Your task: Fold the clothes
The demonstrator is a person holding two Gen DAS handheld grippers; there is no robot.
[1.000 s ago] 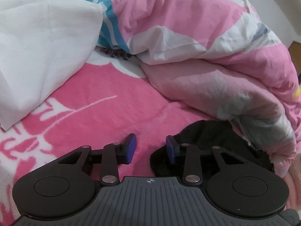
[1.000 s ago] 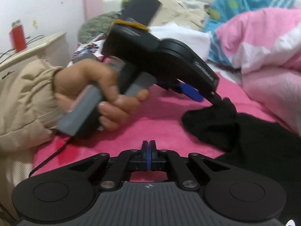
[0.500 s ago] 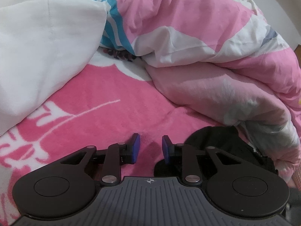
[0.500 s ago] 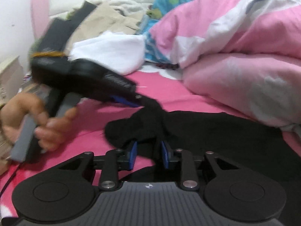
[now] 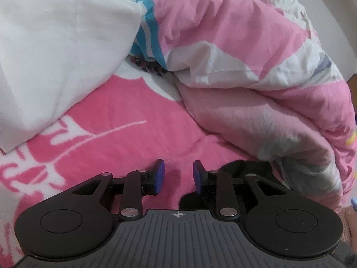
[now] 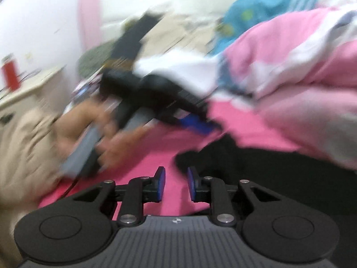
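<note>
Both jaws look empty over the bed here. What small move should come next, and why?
Probably ease the right gripper right onto the black garment's near edge and close. Its jaws stand apart over bare pink blanket, holding nothing; the garment lies unfolded just beside them.

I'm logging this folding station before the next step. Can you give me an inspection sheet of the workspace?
Surface: pink blanket with white pattern.
Job's things: black garment lying crumpled on the blanket, against the duvet.
Clutter: pink duvet; white cloth; blurred clothes pile.
Grippers: left gripper open, nothing between pads; right gripper open, jaws have just been opening, nothing between them.
Cables: thin dark cable below the hand.
Surroundings: red bottle on a side table.
</note>
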